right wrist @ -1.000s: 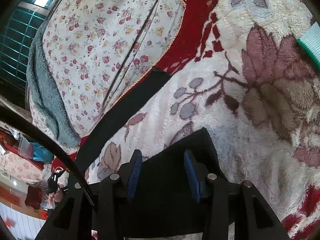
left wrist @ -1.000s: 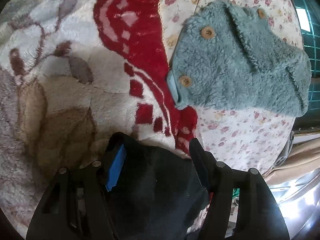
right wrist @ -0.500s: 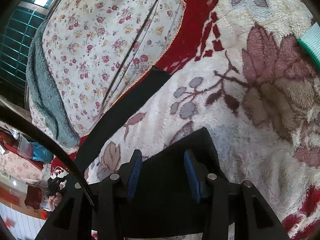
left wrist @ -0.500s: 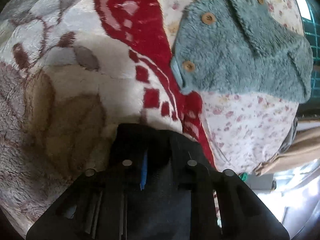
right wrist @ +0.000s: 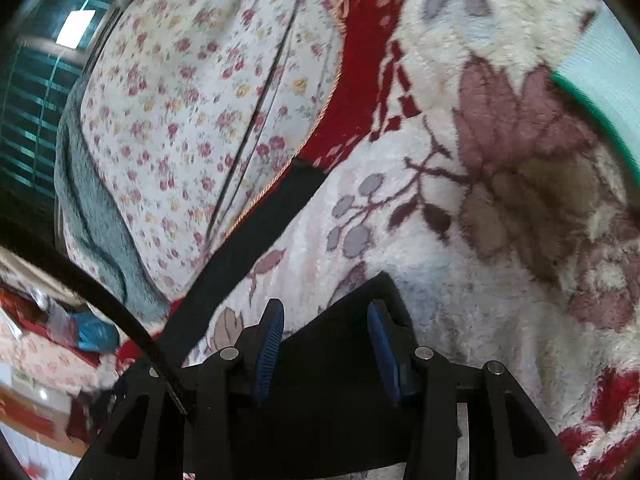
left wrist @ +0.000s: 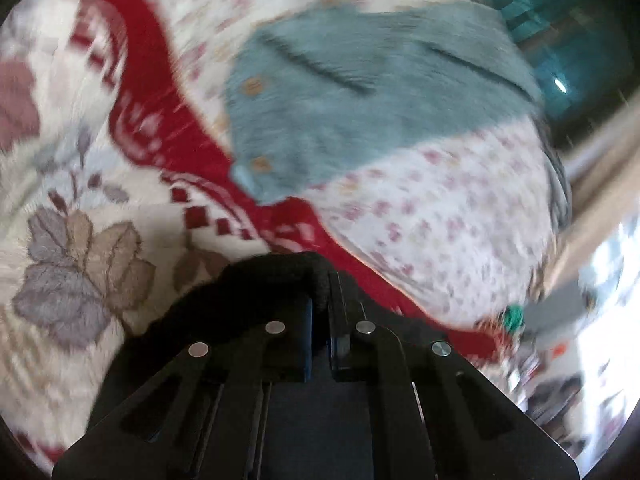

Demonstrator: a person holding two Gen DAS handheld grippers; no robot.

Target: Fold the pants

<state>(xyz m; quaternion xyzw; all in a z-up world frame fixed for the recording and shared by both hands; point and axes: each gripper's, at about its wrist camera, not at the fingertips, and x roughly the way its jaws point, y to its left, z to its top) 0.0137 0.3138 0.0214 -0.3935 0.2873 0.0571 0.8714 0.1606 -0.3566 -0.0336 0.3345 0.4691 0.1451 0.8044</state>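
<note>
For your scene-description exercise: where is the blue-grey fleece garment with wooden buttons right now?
In the left wrist view, the fleece garment lies upper centre on the floral sheet, beside the blanket's red border.

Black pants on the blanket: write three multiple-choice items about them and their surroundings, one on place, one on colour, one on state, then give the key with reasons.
1. Where does the teal fleece garment lie?
A. On the flowered sheet
B. On top of the black pants
C. On the floor

2. What colour are the pads of the right tool?
A. Red
B. Blue
C. White

3. How does the left tool stand?
A. Wide open over bare blanket
B. Shut on nothing
C. Shut on a fold of the pants

Key: 1 A, the fleece lies on the flowered sheet, its near corner over the red border of the blanket. 2 B, both ribbed pads show blue in the right wrist view. 3 C, black cloth is bunched between the closed fingers in the left wrist view.
</note>
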